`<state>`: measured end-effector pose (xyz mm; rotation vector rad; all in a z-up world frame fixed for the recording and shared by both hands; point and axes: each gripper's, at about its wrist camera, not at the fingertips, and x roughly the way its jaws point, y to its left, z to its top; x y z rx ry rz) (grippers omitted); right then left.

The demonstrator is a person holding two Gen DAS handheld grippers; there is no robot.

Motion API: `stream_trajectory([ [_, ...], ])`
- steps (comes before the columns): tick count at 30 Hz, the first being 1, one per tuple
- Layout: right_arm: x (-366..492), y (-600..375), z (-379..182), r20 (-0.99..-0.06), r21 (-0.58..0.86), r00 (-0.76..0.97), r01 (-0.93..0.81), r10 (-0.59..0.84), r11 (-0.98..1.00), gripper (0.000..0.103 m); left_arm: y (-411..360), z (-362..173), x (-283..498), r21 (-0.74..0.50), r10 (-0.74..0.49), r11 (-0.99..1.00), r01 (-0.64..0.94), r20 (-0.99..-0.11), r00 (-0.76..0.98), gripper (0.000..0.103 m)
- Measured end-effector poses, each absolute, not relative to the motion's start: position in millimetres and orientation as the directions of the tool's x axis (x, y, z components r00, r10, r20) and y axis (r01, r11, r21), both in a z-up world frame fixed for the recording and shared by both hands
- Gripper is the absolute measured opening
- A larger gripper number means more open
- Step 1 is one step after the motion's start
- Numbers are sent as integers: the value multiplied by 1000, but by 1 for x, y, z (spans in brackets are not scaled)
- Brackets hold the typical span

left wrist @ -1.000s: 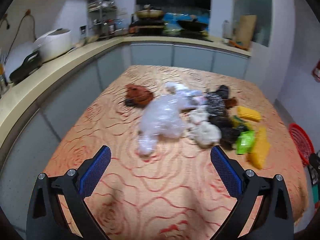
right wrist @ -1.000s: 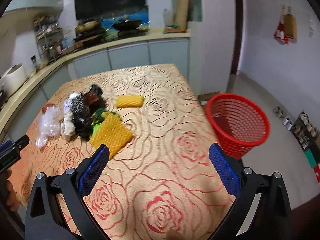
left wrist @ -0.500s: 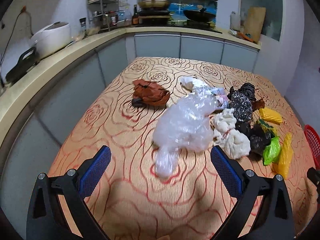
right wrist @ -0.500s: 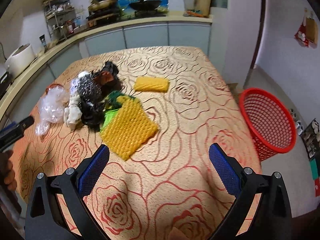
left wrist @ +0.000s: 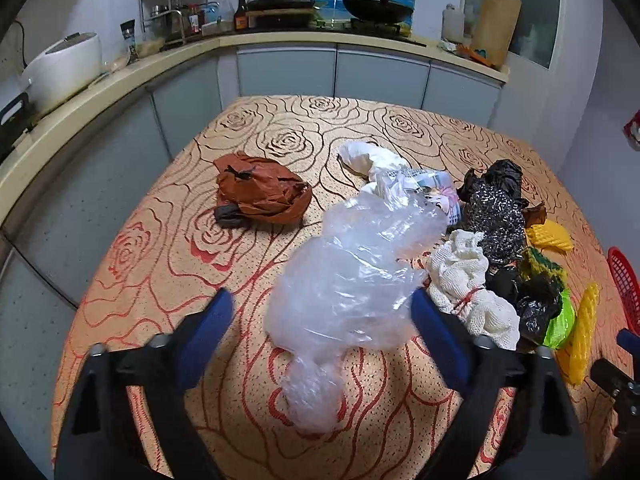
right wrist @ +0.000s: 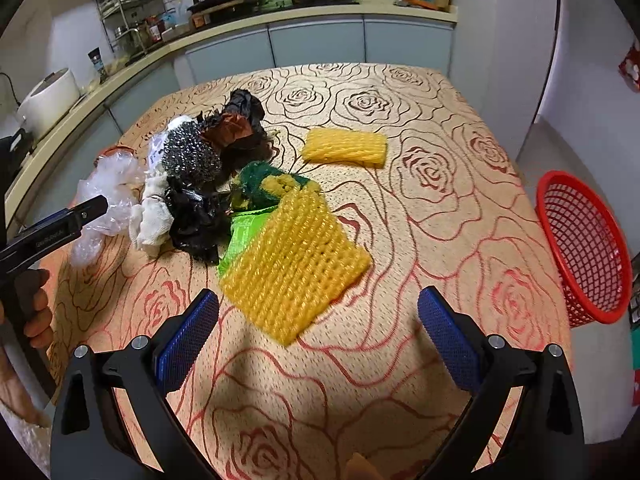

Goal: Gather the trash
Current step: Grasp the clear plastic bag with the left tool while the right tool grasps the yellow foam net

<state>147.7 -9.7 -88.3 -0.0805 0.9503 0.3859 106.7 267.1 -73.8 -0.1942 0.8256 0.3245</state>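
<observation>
Both grippers tilt down over the rose-patterned table. Left gripper, jaws just narrowing yet unpressed, straddles the crumpled clear plastic bag; right gripper, spread, nears the yellow foam net sheet.

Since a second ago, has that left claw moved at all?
Yes. The left gripper has come forward and down toward the clear plastic bag, which sits larger and nearer against the rose tablecloth. Its jaws have been closing, not yet pressing the bag.

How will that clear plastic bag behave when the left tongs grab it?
The clear plastic bag looks thin and crumpled, so it will probably squash flat and hang limp. Its glossy film may slip between the pads. It seems very light, likely dragging rather than resisting.
</observation>
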Motion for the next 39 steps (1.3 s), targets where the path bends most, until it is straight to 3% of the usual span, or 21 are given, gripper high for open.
stream_trajectory([
  [6,158,6,-92,-802,94,522,-369,290,925,97,267,-76,108,-46,199,937,-346,-745,637,58],
  [11,166,15,-100,-802,68,528,-382,278,922,97,267,-77,104,-49,194,939,-341,-745,638,49],
  [15,169,13,-104,-800,66,534,-376,274,924,97,267,-75,96,-65,189,935,-349,-741,644,47],
  [29,173,-18,-110,-795,167,510,-337,328,927,60,273,-64,73,-79,239,906,-416,-715,657,47],
  [39,164,-8,-115,-787,94,539,-377,301,921,63,262,-64,70,-49,263,905,-423,-717,646,47],
])
